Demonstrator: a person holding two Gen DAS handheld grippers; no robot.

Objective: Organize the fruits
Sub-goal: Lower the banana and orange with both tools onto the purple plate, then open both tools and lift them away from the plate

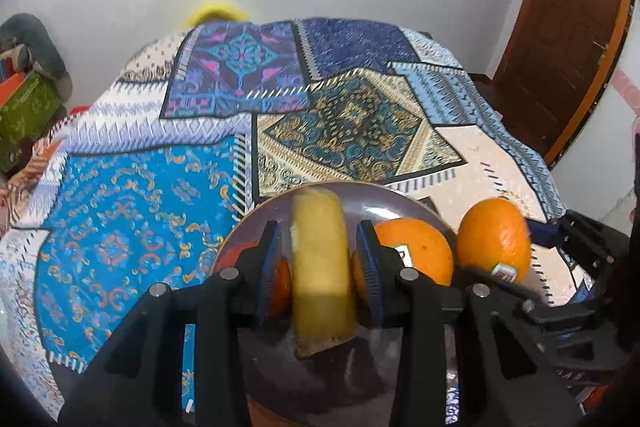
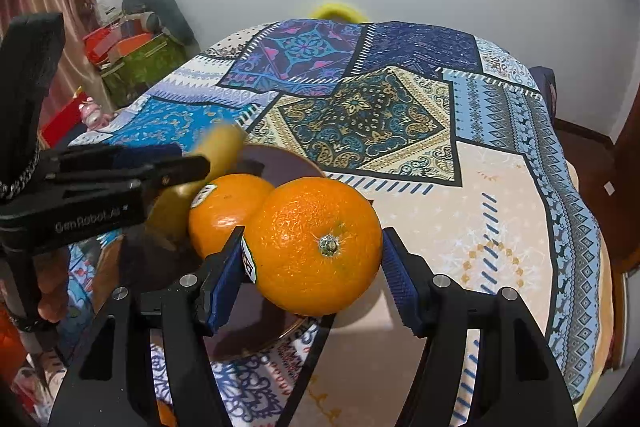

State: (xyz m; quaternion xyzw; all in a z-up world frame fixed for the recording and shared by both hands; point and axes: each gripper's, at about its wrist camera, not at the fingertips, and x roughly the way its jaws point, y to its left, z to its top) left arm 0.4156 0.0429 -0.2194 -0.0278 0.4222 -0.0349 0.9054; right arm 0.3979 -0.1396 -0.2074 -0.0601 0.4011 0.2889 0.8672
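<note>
Patchwork cloth covers the worktop (image 2: 460, 195) under a dark plate (image 1: 384, 203). My left hand-held gripper (image 1: 320, 263) brackets a banana (image 1: 320, 267) over the plate, grip unclear. My right hand-held gripper (image 2: 314, 267) clamps an orange (image 2: 318, 247) at its widest part; firm, round, likely to roll.

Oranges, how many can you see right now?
3, possibly more hidden. One orange sits between the right hand-held gripper fingers, one lies on the plate, one shows behind the banana.
</note>
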